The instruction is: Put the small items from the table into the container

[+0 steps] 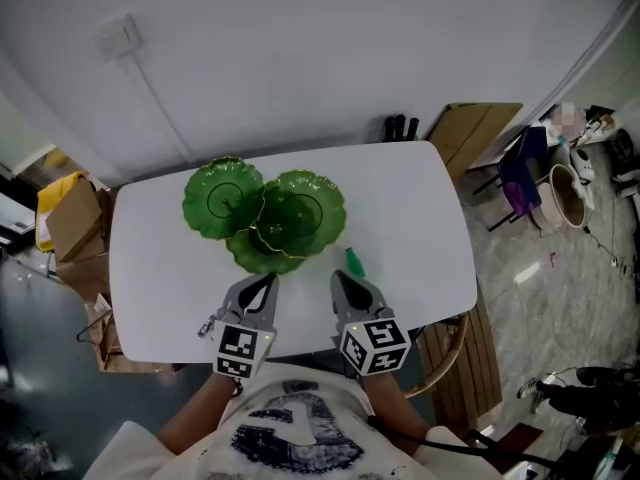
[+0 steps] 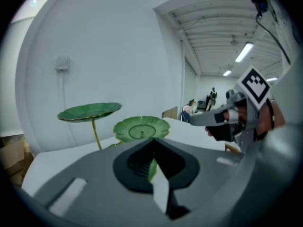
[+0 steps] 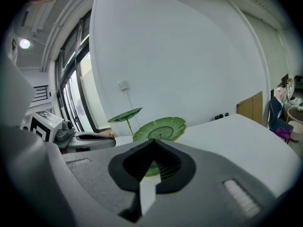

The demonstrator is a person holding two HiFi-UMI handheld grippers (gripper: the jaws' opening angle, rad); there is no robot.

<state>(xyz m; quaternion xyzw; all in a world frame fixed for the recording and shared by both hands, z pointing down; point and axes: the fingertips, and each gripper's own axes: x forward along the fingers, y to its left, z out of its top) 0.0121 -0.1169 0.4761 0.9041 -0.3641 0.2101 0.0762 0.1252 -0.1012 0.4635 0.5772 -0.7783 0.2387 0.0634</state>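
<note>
- On the white desk, toward the far left, stands a green leaf-shaped dish stand with three plates at different heights; I take this to be the container.
- One small green piece lies on the desk just right of the lowest plate. I can make out no other small items.
- Left claw: jaws fully together, nothing in them, tip just short of the lowest plate.
- Right claw: jaws also together and empty, tip just beside the green piece.
- Risk: while closed, the right claw can only push the piece, perhaps under the plate rim.
- Risk: the plates sit on thin stems, so a knock from either claw could rock or tip the stand.
- Risk: the claws are side by side, so opening one may clip the other.
</note>
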